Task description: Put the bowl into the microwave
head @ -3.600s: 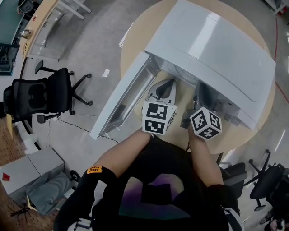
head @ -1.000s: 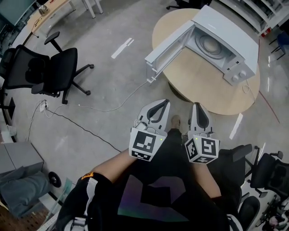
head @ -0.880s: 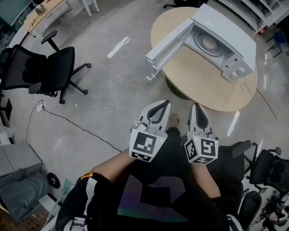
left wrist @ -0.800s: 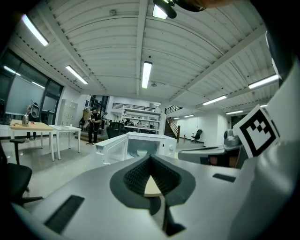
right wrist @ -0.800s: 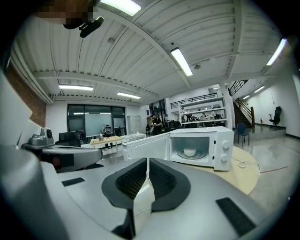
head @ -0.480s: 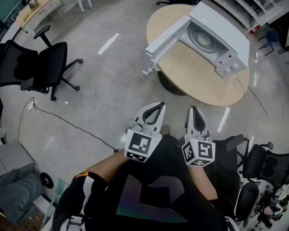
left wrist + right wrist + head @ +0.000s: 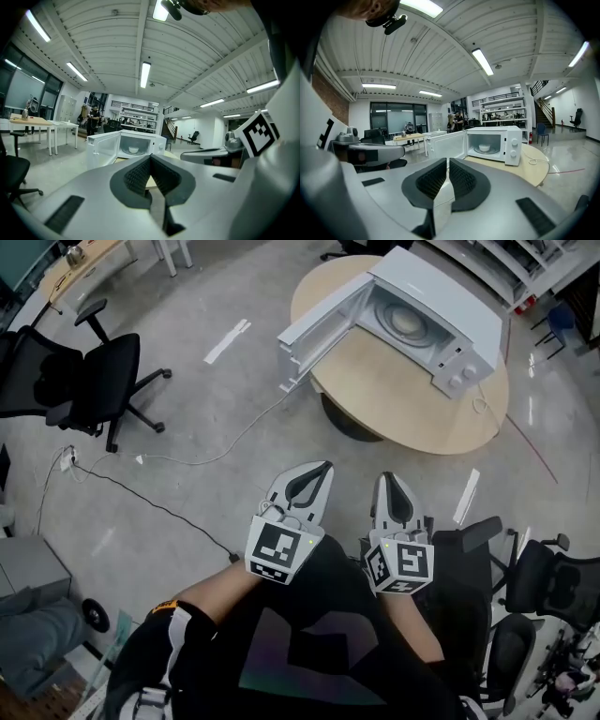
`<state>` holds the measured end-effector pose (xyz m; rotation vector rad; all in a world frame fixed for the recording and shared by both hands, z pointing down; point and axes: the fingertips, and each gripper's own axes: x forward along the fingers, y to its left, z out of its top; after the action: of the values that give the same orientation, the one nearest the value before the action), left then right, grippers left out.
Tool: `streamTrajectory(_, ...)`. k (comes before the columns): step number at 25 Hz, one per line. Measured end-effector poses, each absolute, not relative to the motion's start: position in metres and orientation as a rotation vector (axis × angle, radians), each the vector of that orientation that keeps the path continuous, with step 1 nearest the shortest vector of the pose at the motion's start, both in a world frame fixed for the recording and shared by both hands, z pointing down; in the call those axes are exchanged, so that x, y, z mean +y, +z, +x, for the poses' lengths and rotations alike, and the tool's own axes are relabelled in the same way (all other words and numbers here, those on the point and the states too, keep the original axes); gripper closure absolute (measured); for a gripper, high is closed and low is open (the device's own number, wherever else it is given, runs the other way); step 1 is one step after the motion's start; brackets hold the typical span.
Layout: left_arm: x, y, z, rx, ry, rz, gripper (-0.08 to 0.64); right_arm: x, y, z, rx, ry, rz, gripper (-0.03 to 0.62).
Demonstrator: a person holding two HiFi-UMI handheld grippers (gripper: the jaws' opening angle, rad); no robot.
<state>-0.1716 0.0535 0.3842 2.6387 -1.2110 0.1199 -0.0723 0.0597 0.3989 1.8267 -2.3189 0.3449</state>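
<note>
Grey concrete floor (image 7: 187,442) is spreading around a round wooden table (image 7: 403,404); a white microwave (image 7: 441,306) is standing on it, door hanging open; the bowl (image 7: 484,148) is sitting inside on the turntable, well apart from both tools; the left gripper (image 7: 322,467) and right gripper (image 7: 387,477) are hovering near the person's body, jaws pressed together on nothing; black-and-white square markers are showing on their cubes.

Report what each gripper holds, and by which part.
Nothing is held: the left gripper and right gripper are both shut and empty. The bowl sits inside the microwave.
</note>
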Motion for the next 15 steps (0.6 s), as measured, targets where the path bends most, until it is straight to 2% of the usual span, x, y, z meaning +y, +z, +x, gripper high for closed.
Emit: streamTrajectory(15,0.173,0.390,-0.115,-1.348,0.230,2.595,0.514,0.169,0.413,-0.001,-2.420,0.372,1.804,0.560)
